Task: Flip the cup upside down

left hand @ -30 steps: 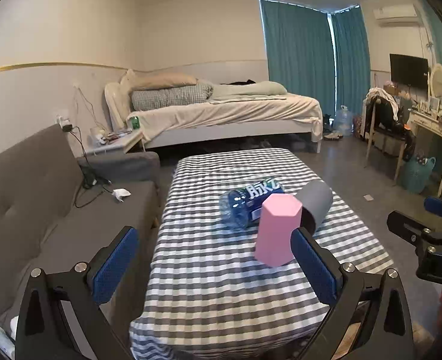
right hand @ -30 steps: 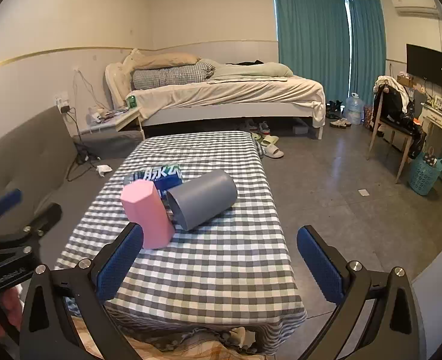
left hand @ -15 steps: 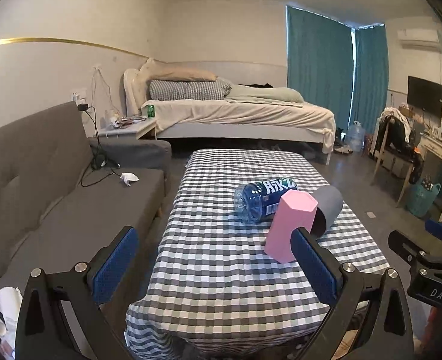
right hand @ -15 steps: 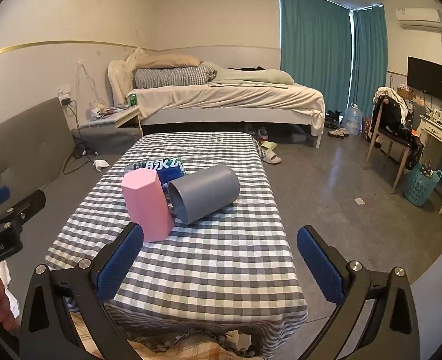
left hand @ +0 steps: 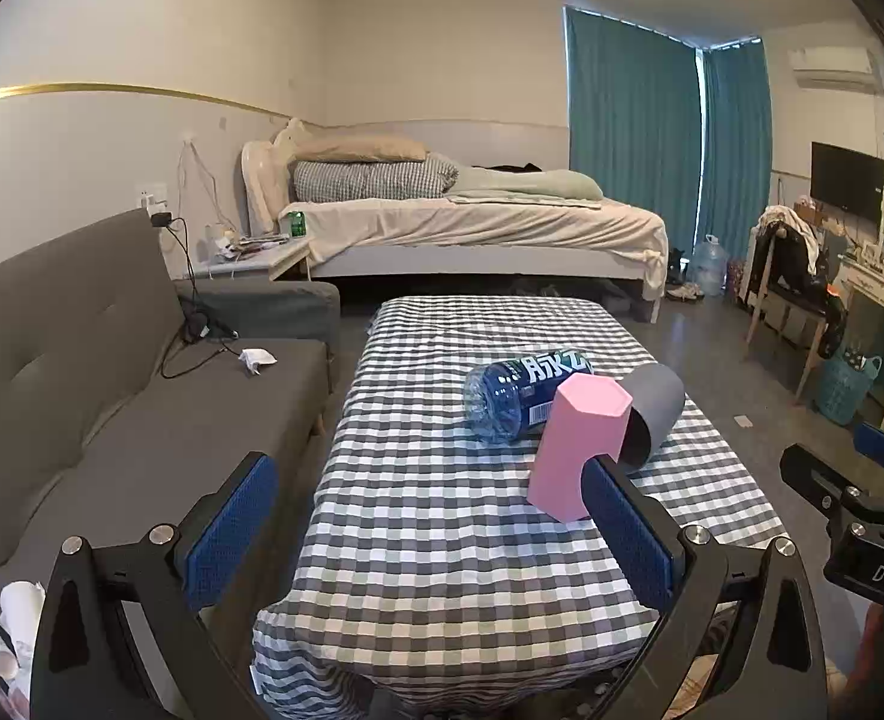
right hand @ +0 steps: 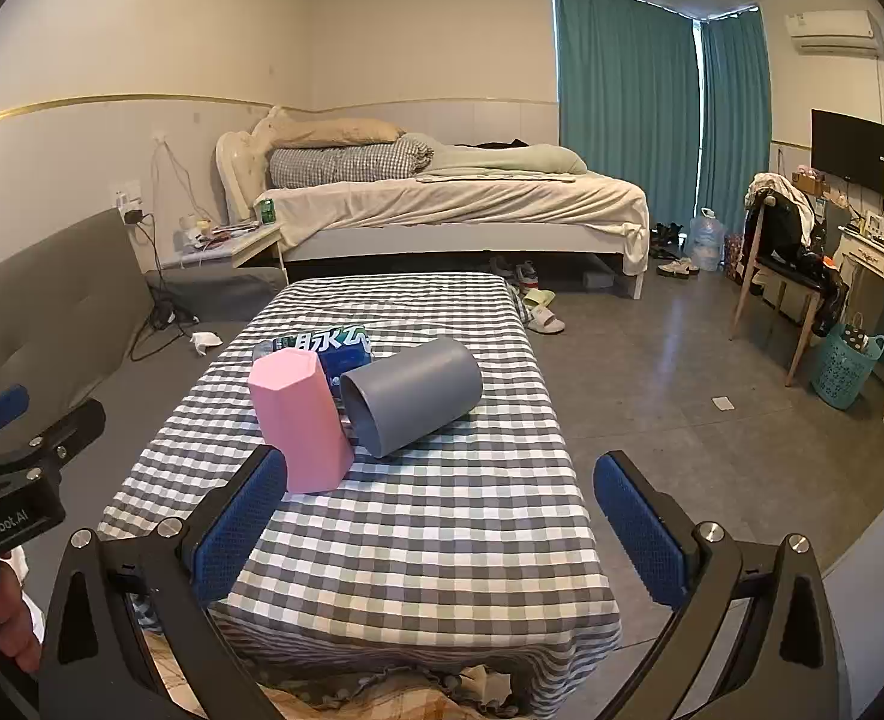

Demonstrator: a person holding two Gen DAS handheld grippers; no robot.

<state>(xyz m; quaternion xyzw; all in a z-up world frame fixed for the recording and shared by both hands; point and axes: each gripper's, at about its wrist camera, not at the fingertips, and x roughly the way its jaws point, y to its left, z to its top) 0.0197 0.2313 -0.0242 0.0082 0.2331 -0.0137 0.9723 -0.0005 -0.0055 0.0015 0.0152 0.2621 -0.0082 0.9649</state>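
A grey cup [right hand: 413, 395] lies on its side on the checked table [right hand: 442, 516], its mouth facing the near left. It also shows in the left wrist view [left hand: 652, 414], partly behind a pink hexagonal cup [left hand: 577, 447] that stands mouth down [right hand: 298, 420]. A blue water bottle [left hand: 523, 390] lies behind them [right hand: 337, 348]. My left gripper [left hand: 430, 534] is open and empty, near the table's front edge. My right gripper [right hand: 442, 525] is open and empty, short of the cups.
A grey sofa [left hand: 82, 396] runs along the left of the table. A bed [right hand: 454, 210] stands behind it. A chair [right hand: 784, 258], a teal basket [right hand: 847, 369] and a dresser are at the right. Slippers [right hand: 541, 315] lie on the floor.
Both grippers have tilted up and drawn back a little, so the table sits lower and farther in view. The cups and bottle have not moved. Both grippers stay open.
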